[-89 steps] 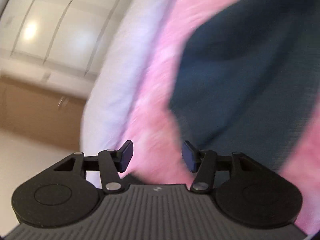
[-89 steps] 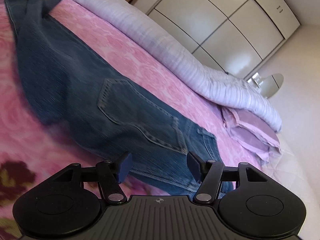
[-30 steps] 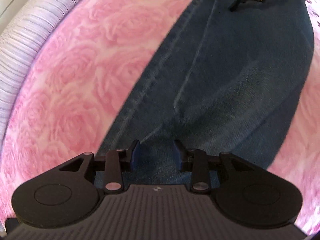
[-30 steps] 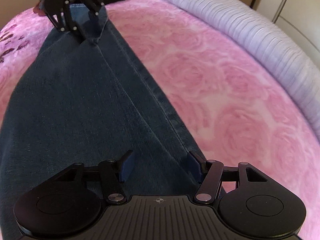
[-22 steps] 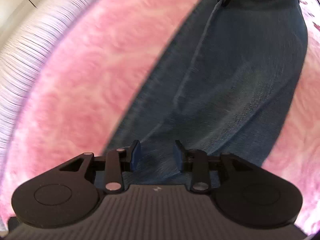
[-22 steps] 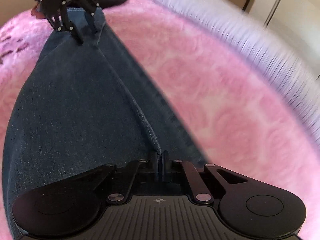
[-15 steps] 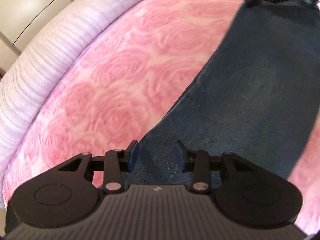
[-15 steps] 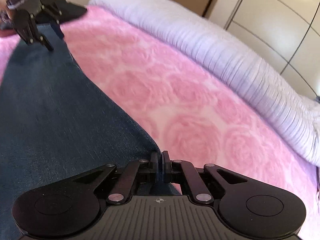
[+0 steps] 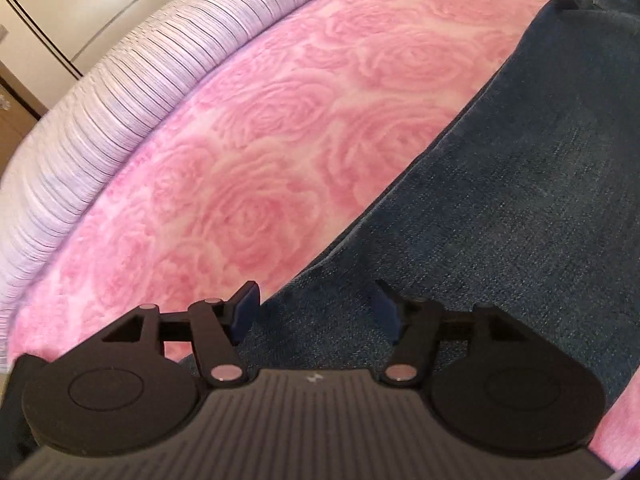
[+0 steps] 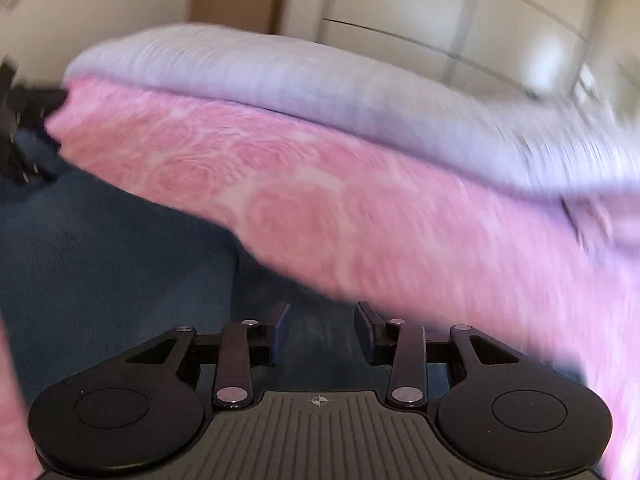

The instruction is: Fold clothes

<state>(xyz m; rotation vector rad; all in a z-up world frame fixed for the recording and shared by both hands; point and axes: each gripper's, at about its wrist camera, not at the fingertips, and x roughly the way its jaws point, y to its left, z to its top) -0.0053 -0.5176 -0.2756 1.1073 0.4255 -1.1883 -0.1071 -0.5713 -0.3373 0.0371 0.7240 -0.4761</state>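
Lying across the pink rose-patterned blanket (image 9: 256, 168) are the dark jeans (image 9: 520, 208), stretched from the near edge up toward the top right corner of the left wrist view, where the far end runs out of frame. Left gripper (image 9: 316, 312) hangs right over the denim's near end, jaws spread wide, nothing between them. Over on the right wrist view it's all smeared with motion blur: the right gripper (image 10: 322, 332) shows its jaws apart as well, denim just beneath, though whether the pads touch the cloth is hard to call. A lilac striped cover (image 10: 304, 80) rolls along the blanket's far side, pale wardrobe doors (image 10: 460, 12) behind it. Something dark sits at the far left edge, too cut off to name.
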